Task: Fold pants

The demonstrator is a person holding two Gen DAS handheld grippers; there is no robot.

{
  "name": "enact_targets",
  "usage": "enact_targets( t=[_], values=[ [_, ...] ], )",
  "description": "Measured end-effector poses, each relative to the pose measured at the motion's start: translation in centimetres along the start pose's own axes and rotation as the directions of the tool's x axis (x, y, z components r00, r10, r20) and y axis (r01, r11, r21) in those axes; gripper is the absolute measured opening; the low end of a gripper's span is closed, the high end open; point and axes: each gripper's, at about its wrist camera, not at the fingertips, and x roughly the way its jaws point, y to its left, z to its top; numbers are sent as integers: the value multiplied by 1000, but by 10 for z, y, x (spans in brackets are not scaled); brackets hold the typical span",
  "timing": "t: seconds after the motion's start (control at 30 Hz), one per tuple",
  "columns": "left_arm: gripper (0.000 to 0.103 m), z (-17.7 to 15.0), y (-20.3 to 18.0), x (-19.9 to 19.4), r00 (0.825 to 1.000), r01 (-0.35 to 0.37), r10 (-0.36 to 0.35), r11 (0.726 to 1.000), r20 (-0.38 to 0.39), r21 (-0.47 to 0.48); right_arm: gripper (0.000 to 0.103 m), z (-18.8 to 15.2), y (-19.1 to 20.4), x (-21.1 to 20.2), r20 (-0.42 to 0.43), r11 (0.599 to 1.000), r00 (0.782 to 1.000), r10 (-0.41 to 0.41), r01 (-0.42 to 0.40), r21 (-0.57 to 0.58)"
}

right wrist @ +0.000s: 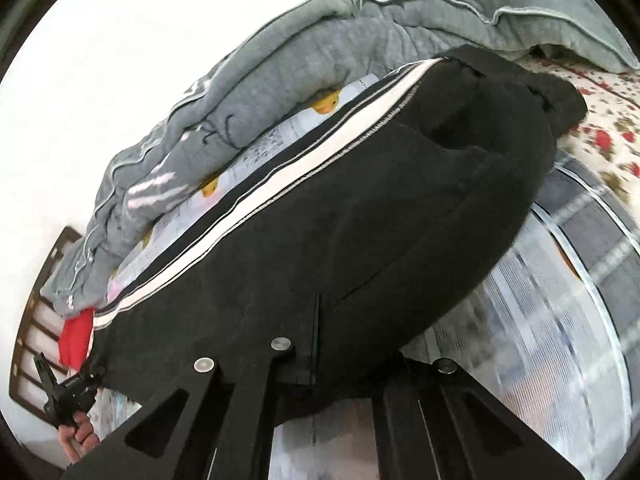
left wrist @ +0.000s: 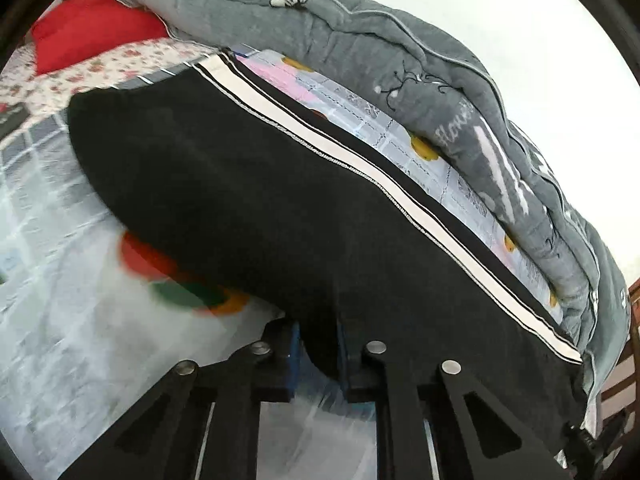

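Both tools clamped on the near edge of the black fleece pants with white side stripe (left wrist: 248,208): left tool (left wrist: 318,354) and right tool (right wrist: 340,364). Pants lie lengthwise on the bed, grey quilt (left wrist: 400,60) at 12 o'clock. Step: fold grasp made. Next, I judge: lift both ends together, carry toward 12 o'clock.

White script on the grey quilt (left wrist: 460,92) reads roughly "Flow…", the rest hidden in a fold; it sits just beyond the pants' white stripe (left wrist: 352,168). Nothing else is legible.
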Motion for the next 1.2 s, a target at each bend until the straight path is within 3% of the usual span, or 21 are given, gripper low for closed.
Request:
enact_targets(
  t=[0.2,0.53,0.63,0.67,0.73,0.8,0.83,0.9,1.0,1.2],
  values=[
    [11,-31,16,-38,1000,-1,1,999,13,41,5,-40,0,-45,17,997,1000,-17,18,-75],
    [11,-102,35,-105,999,31,-32,996,3,81,5,-96,-33,-123,22,995,1000,20,-18,-95],
    [14,-111,36,-108,1000,10,-8,993,-19,115,11,-105,-44,-126,3,995,1000,3,-2,-103],
    [21,-112,35,-107,999,-10,13,993,-31,117,17,-107,-50,-126,-3,995,1000,-12,11,-97],
    [29,-111,37,-108,998,-37,41,994,-44,105,25,-109,-62,-131,1,996,999,-41,41,-84],
    [49,-110,39,-113,998,-58,61,993,-26,100,30,-106,-76,-143,49,996,996,-71,74,-57],
    [52,-108,39,-119,998,-66,66,993,3,99,34,-104,-85,-148,70,996,994,-80,83,-36],
    [55,-106,36,-127,994,-100,94,989,54,105,50,-97,-102,-155,98,995,990,-100,99,22],
    [58,-98,29,-135,988,-115,104,989,111,95,54,-81,-125,-154,122,991,988,-98,86,102],
    [59,-82,10,-137,990,-70,60,994,129,80,59,-44,-152,-121,132,973,991,-37,5,232]
  ],
)
